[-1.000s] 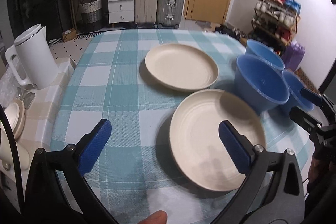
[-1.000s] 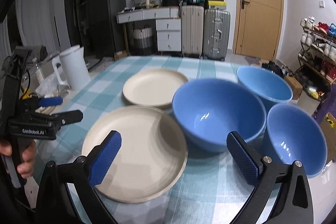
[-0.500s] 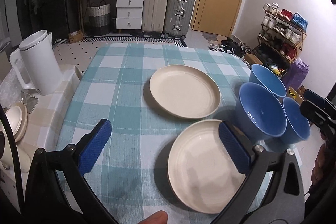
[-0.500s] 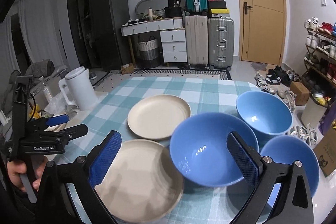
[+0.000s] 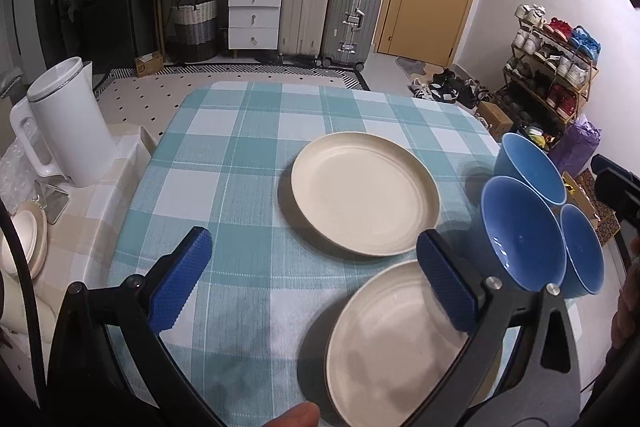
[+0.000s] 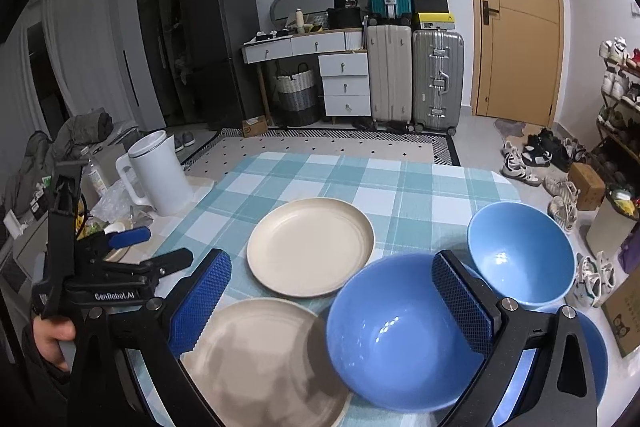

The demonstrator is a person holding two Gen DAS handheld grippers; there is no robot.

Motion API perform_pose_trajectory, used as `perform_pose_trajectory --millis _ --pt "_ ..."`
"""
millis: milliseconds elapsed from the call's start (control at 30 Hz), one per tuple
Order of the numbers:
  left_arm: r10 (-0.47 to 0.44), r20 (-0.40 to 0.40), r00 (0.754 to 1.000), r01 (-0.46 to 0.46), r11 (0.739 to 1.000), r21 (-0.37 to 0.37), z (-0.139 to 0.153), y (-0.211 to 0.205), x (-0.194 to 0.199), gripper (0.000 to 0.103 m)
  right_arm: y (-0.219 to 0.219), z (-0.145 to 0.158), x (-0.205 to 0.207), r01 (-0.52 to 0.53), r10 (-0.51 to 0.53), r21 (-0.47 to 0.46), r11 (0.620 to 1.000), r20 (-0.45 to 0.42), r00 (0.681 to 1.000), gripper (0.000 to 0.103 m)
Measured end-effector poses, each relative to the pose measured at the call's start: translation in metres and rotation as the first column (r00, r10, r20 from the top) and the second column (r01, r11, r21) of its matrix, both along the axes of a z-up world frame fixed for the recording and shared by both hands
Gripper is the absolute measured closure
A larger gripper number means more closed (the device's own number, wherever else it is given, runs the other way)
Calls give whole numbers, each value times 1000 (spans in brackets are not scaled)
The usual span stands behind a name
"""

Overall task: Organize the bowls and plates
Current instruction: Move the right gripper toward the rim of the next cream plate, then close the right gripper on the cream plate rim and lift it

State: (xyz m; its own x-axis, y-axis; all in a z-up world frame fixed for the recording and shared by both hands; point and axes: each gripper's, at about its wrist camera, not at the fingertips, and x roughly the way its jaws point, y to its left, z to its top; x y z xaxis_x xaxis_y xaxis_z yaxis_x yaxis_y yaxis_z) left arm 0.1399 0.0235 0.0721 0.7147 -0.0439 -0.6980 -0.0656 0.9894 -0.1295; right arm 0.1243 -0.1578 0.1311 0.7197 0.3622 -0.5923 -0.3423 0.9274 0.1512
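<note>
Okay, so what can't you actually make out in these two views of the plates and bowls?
- Near plate: front edge cut off by the frame, partly behind the left gripper; blurred in the right wrist view.
- Third bowl: mostly hidden behind the right gripper in the right wrist view.
- Stack of dishes beside the kettle: cut by the left edge, count unclear.

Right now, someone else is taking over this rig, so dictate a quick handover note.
Left tongs: open, empty, above the checked tablecloth.
Right tongs: open, empty, above the nearest blue bowl.
Two cream plates lie apart: the far plate mid-table, the near plate at the front edge.
Three blue bowls cluster on the right side: the nearest one, the far bowl and the right bowl.
Done: nothing stacked yet.
Left: stack the plates, nest the bowls.
</note>
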Motion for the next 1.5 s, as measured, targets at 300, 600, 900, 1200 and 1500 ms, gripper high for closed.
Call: perform_pose_trajectory --millis 300,600,900,1200,1500 --pt "23 -33 999 -24 1000 -11 -9 10 33 1 5 -8 50 -2 2 10 1000 -73 997 1" --pt "34 -77 996 -35 999 -15 -24 21 65 1 10 -20 95 -2 -4 -43 999 -134 991 1" --pt "41 -119 992 -44 999 -26 -45 32 95 1 17 -39 132 -5 -11 -80 997 -192 981 1" --pt "59 -182 982 -68 997 -45 -82 38 120 1 33 -72 164 -52 5 -159 986 -279 960 1" --pt "20 -169 985 -37 995 -93 -107 33 131 5 43 -102 187 -102 20 -205 973 -364 931 7"
